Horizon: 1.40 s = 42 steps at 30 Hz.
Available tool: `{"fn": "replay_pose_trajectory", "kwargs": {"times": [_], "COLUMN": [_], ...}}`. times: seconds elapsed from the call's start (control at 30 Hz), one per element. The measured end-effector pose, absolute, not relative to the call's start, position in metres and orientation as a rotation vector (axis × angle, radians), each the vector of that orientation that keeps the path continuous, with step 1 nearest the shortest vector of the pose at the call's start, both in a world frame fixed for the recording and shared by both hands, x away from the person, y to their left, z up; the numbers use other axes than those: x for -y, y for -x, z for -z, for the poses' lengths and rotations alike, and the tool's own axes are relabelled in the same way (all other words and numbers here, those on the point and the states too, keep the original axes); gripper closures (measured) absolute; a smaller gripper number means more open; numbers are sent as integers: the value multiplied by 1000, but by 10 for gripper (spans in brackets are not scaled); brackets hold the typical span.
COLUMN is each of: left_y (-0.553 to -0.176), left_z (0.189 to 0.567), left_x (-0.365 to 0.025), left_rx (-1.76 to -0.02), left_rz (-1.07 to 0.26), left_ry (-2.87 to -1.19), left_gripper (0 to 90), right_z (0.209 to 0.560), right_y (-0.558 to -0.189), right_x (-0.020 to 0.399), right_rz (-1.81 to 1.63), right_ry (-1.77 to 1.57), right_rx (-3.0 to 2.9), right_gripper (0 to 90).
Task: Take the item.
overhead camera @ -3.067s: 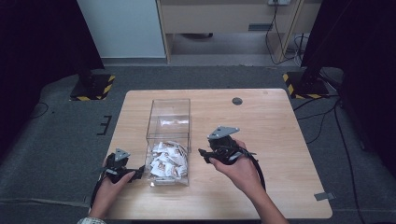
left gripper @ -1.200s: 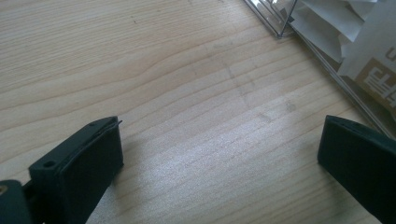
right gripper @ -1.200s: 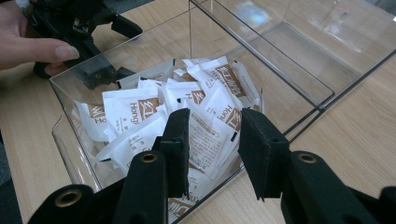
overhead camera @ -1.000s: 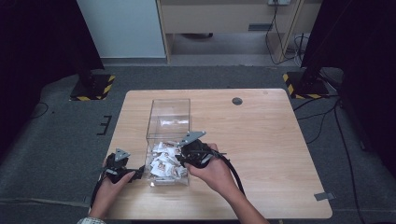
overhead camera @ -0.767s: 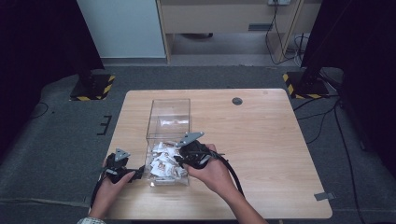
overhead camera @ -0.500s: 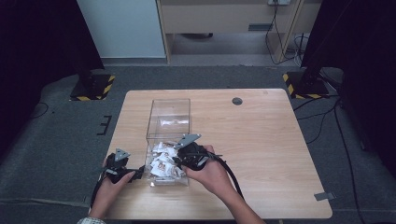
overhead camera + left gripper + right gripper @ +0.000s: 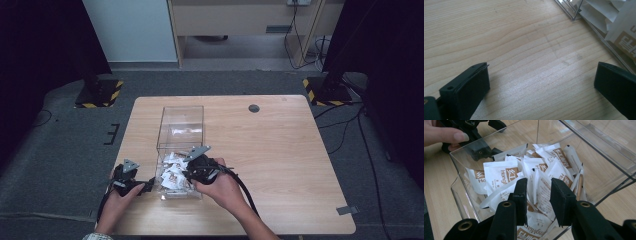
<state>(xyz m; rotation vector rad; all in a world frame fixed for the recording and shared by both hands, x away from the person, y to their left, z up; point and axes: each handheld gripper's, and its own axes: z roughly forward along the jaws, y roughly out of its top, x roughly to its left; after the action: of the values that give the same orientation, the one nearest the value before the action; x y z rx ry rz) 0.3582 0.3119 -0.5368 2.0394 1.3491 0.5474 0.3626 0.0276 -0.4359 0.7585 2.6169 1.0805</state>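
A clear plastic box (image 7: 181,107) stands on the wooden table (image 7: 280,150). Its near end holds a heap of white sachets (image 7: 171,174) with brown print. My right gripper (image 7: 187,173) reaches into that heap from the right. In the right gripper view its jaws (image 7: 538,190) have just been closing and stand a narrow gap apart, with one upright sachet (image 7: 541,186) between them. The pads do not visibly press on it. My left gripper (image 7: 148,186) rests on the table just left of the box, jaws wide open (image 7: 541,75) over bare wood.
The box's far half is empty. A small dark round disc (image 7: 254,108) lies near the table's far edge. Bare table stretches to the right of the box. The box's near corner (image 7: 574,17) is close to the left gripper's right jaw.
My right gripper moved left from beside the box into its near end and settled down among the sachets. The left gripper stayed put.
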Motion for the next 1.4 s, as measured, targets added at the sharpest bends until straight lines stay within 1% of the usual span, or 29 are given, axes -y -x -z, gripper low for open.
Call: {"fn": "replay_pose_trajectory", "kwargs": {"times": [0.93,1.23,1.4], "left_y": [-358,-358,-358], "left_z": [537,537,537], "left_x": [-312,-312,-312], "left_rx": [-1349,-1349,-1348], "left_rz": [-547,-547,-547], "left_ry": [-2039,-2039,-2040], "left_gripper": [0,0,0], "right_z": [447,450,451], "right_y": [-366,-368,-368], "right_x": [-35,-37,-37], "right_rz": [-1044,-1037,-1033], "right_ry": [-763,-758,-757], "right_rx": [-2634,-2646,-2650], "right_gripper": [728,772,780]}}
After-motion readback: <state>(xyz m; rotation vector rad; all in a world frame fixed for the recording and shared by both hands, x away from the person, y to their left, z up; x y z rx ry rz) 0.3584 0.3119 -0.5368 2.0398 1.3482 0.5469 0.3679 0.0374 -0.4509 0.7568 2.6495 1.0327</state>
